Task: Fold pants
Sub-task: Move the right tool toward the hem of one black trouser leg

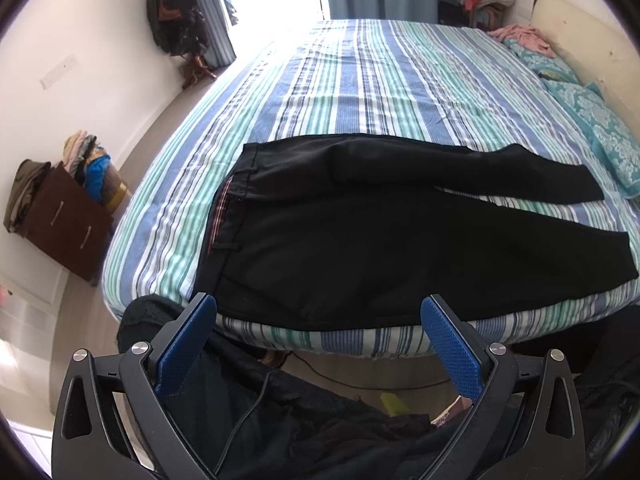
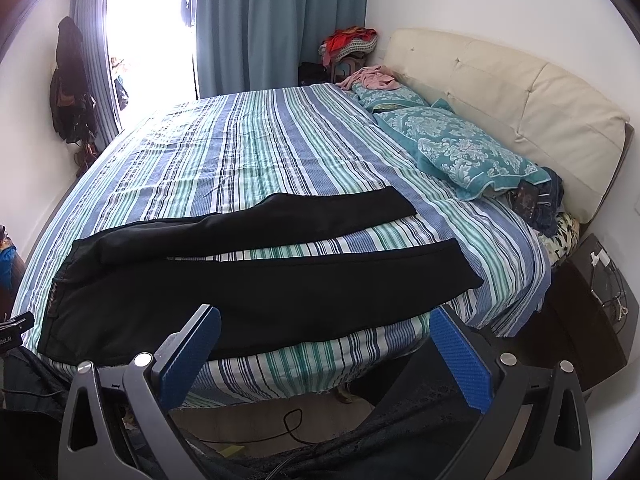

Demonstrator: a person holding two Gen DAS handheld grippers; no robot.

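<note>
Black pants (image 1: 360, 240) lie flat on the striped bed (image 1: 360, 80), waistband to the left, both legs spread apart and pointing right. They also show in the right wrist view (image 2: 240, 280). My left gripper (image 1: 318, 304) is open and empty, held off the bed's near edge, in front of the seat of the pants. My right gripper (image 2: 326, 316) is open and empty, off the near edge in front of the nearer leg. Neither gripper touches the pants.
Teal patterned pillows (image 2: 472, 156) and a cream headboard (image 2: 520, 92) lie at the right. A brown dresser (image 1: 68, 224) with piled clothes stands left of the bed. A dark nightstand (image 2: 592, 304) is at the right. Dark clothing and a cable (image 2: 292, 424) lie on the floor below.
</note>
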